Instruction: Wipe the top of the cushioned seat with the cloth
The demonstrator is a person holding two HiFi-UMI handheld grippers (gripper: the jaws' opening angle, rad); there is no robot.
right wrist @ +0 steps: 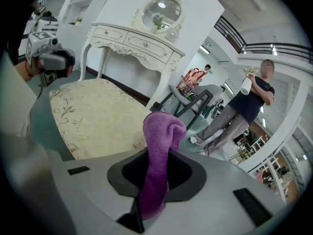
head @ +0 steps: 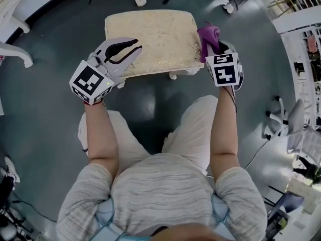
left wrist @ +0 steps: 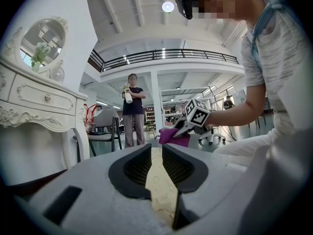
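Right tool (right wrist: 155, 173) tight on purple cloth (right wrist: 161, 131), at right edge of cushioned seat (head: 150, 39)

A cream, leaf-patterned cushioned seat (head: 155, 39) with white carved legs stands on the dark glossy floor (head: 65, 84), near a white dressing table (right wrist: 132, 43).

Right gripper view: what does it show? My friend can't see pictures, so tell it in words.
A purple cloth stands up, pinched in the tongs of the right gripper, with a cream, leaf-patterned cushioned seat to its left. Behind stand a white dressing table with an oval mirror and a person holding a bottle.
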